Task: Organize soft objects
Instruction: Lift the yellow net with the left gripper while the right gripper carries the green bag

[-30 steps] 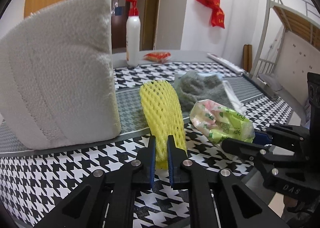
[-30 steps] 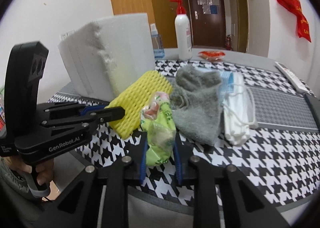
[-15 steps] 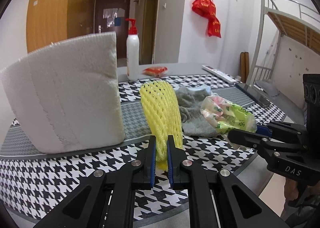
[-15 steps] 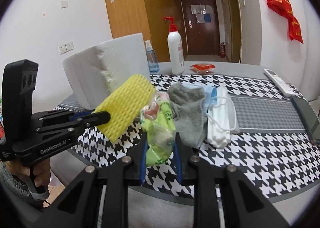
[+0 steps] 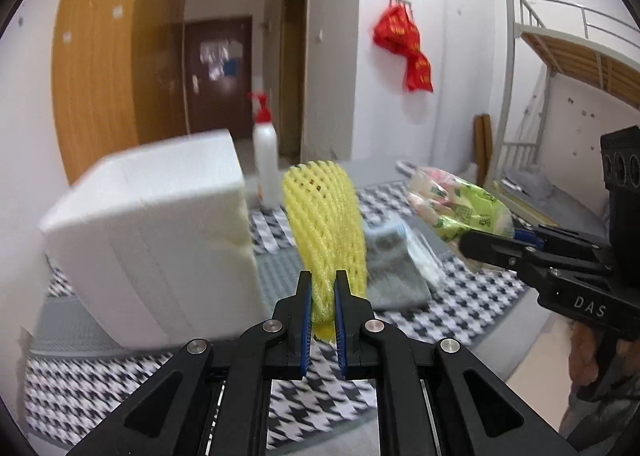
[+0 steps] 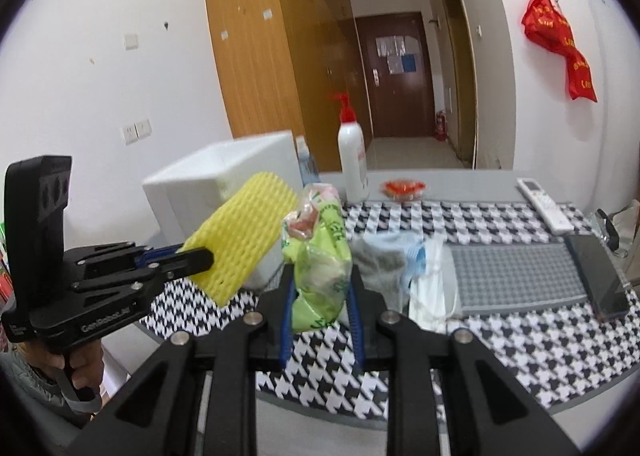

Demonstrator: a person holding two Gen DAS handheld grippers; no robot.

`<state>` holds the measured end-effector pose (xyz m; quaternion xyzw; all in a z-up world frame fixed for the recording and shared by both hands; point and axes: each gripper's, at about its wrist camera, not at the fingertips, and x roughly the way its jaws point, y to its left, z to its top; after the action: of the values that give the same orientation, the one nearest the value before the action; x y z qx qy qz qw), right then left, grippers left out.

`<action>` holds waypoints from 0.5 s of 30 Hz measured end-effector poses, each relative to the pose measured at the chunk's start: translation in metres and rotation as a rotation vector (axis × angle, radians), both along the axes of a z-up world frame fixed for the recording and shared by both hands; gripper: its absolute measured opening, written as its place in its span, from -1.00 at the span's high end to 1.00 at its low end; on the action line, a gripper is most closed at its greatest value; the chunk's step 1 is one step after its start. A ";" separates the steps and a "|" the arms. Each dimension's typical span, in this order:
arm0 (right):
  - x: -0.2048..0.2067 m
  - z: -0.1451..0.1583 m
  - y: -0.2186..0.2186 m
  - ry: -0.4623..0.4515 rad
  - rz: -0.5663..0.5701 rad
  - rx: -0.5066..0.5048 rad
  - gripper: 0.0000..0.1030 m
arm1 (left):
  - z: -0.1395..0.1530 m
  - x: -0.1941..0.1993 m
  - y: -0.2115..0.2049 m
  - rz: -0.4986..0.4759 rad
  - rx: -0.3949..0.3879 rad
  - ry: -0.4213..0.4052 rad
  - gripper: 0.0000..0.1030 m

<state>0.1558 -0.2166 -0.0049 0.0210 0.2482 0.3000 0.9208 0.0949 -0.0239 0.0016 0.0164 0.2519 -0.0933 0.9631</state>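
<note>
Up front, the left tongs (image 5: 321, 296) are clamped on the lower end of a yellow foam net sleeve (image 5: 326, 232), which stands up from the blue pads (image 5: 305, 312) clear of the houndstooth tabletop (image 5: 120, 388). Just to the right, the right tongs (image 6: 321, 298) pinch a crumpled green plastic packet (image 6: 320, 256), pads pressing its lower part, packet likewise held in the air above the tabletop's near edge. Each tool shows in the other's view: left one at lower left of the right wrist cam w/ a hand (image 6: 80, 370) on its grip, sleeve sticking out sideways; right one at the right edge of the left wrist cam, packet jutting from its tip.

Behind the held items, on the tabletop: a big white foam block (image 5: 160, 240) to the left, a grey sock (image 5: 390, 272) lying flat just past the sleeve, and a pile of white-and-blue face masks (image 6: 426, 280) touching the sock's right side. A grey ribbed mat (image 6: 516, 276) runs across the cloth beside them, dark phone (image 6: 600, 276) at its right end.

Further back stand a white pump bottle (image 6: 353, 159) w/ red top, a small red wrapper (image 6: 402, 188) and a white remote (image 6: 544, 205). Far bkgd: wooden wardrobe (image 6: 272, 55), dark door (image 6: 400, 75), red bags (image 6: 564, 43) hung on the wall, bunk bed (image 5: 560, 67) at right. Left cam pic is motion-blurred.
</note>
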 end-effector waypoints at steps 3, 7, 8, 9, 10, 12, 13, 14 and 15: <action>-0.001 0.008 -0.007 -0.035 -0.018 0.005 0.47 | 0.011 -0.003 0.004 0.023 -0.022 -0.034 0.79; 0.000 0.020 -0.015 -0.070 -0.011 0.018 0.47 | 0.025 -0.005 0.009 0.049 -0.016 -0.066 0.79; 0.002 0.022 -0.016 -0.070 -0.010 0.023 0.47 | 0.028 -0.005 0.009 0.051 -0.017 -0.073 0.79; 0.004 0.023 -0.016 -0.070 -0.007 0.026 0.47 | 0.030 -0.006 0.009 0.051 -0.016 -0.080 0.79; 0.005 0.024 -0.016 -0.073 -0.007 0.027 0.47 | 0.032 -0.007 0.008 0.051 -0.009 -0.090 0.79; 0.006 0.025 -0.015 -0.079 -0.013 0.031 0.47 | 0.035 -0.008 0.007 0.049 0.002 -0.100 0.79; 0.006 0.026 -0.014 -0.082 -0.014 0.040 0.47 | 0.036 -0.009 0.007 0.044 0.005 -0.102 0.79; 0.005 0.028 -0.014 -0.086 -0.014 0.050 0.47 | 0.037 -0.009 0.008 0.040 0.005 -0.107 0.79; 0.005 0.029 -0.013 -0.089 -0.014 0.052 0.47 | 0.038 -0.011 0.010 0.035 0.007 -0.118 0.79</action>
<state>0.1612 -0.2297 0.0238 0.0334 0.1988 0.3006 0.9322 0.0841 -0.0142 0.0399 0.0209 0.1954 -0.0744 0.9777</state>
